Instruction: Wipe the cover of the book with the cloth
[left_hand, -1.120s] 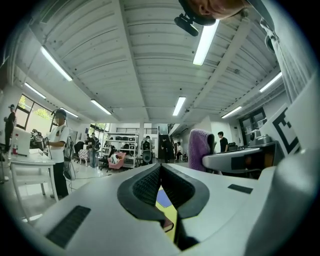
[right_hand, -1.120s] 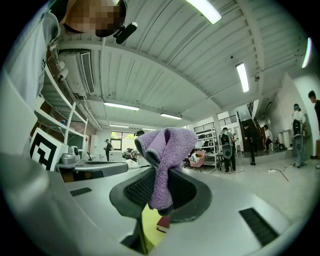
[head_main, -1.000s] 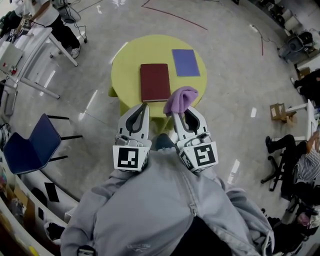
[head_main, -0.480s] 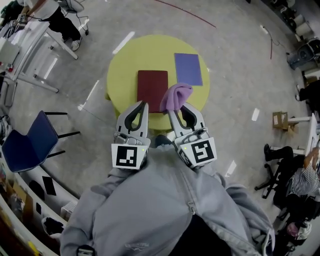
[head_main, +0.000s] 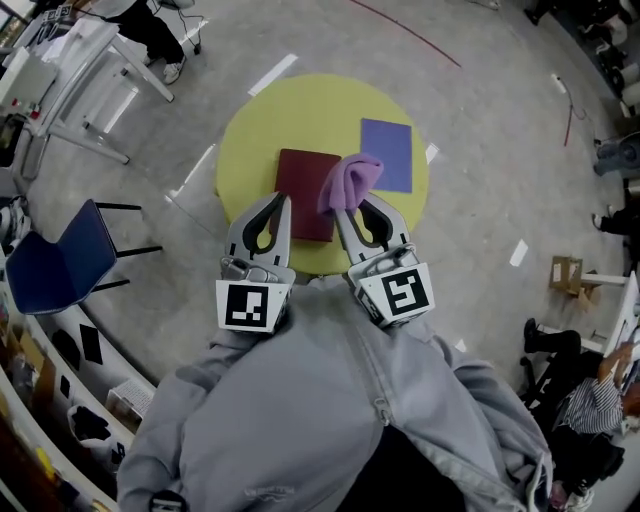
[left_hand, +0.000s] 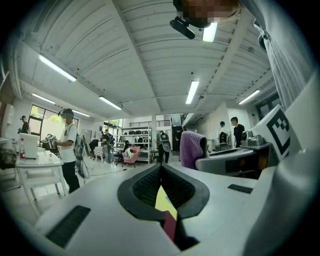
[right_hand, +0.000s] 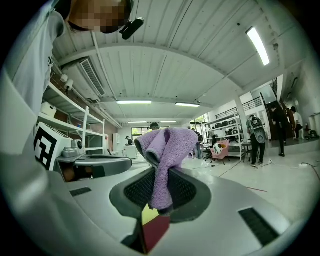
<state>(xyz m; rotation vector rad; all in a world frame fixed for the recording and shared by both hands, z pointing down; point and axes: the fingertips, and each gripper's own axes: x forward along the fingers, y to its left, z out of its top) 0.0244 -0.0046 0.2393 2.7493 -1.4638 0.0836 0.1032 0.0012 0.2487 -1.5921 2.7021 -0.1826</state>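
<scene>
A round yellow table stands on a grey workshop floor, seen from above the person's grey jacket. A dark red book lies flat near the table's middle, with a blue sheet just beside it on the right. The left gripper, jaws together and holding nothing, points at the book's near edge. The right gripper is clamped on a bunched purple cloth, which juts past its tips and overlaps the book's right edge from the head view. Whether cloth and cover touch cannot be told.
</scene>
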